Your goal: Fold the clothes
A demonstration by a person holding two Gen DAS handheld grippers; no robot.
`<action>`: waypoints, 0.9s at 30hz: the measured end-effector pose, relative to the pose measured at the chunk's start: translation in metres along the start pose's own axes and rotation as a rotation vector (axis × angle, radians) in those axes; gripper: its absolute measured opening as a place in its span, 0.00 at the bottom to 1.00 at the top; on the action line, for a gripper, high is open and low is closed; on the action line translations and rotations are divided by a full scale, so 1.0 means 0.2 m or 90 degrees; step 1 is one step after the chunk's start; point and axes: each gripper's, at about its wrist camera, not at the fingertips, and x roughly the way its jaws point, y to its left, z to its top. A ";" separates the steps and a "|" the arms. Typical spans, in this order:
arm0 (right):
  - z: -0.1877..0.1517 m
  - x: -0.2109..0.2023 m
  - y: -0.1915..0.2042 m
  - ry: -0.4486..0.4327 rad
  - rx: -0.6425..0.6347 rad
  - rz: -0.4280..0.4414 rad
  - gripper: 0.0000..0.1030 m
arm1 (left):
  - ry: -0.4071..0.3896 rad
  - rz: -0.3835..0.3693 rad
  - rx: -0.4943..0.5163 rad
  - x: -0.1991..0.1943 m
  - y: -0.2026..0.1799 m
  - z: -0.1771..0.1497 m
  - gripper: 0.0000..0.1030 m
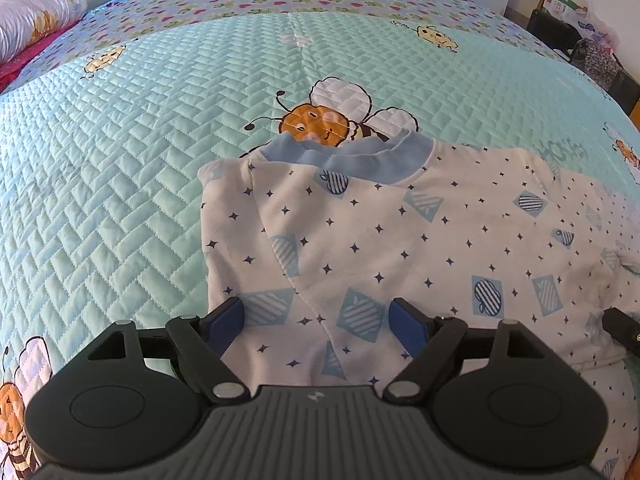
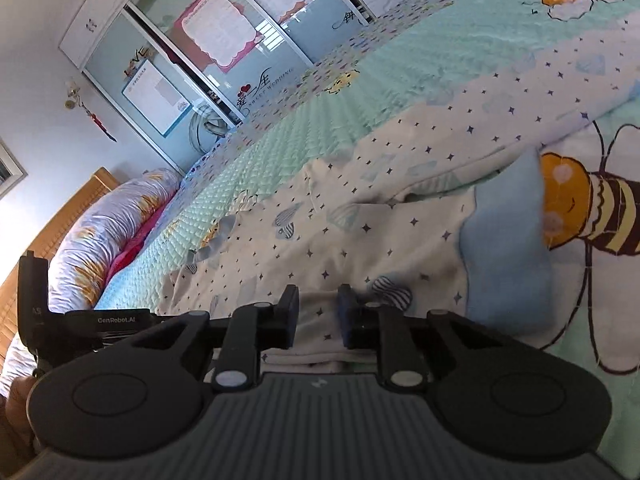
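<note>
The left tool [image 1: 316, 326] hangs released, jaws wide, over the near part of the white top [image 1: 400, 240]. The right tool [image 2: 318, 312] stands narrowed around a fold of that top; whether its pads truly pinch the cloth I cannot tell. The top lies flat on the bed [image 1: 120, 184], pale blue collar [image 1: 360, 156] pointing away from the left tool, covering a printed bee [image 1: 320, 120]. White fabric, dark stars, striped blue squares. A wardrobe [image 2: 192, 52] stands beyond the quilted mint bedspread.
</note>
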 end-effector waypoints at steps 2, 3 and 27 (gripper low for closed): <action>0.00 0.00 -0.01 -0.001 0.010 0.007 0.21 | 0.001 0.000 0.002 0.00 0.00 0.00 0.81; -0.01 0.00 -0.01 -0.002 0.011 0.008 0.21 | 0.002 0.000 0.003 0.00 0.00 0.00 0.81; 0.04 -0.06 -0.12 0.031 0.125 -0.023 0.00 | 0.014 0.004 0.016 0.01 0.00 0.01 0.83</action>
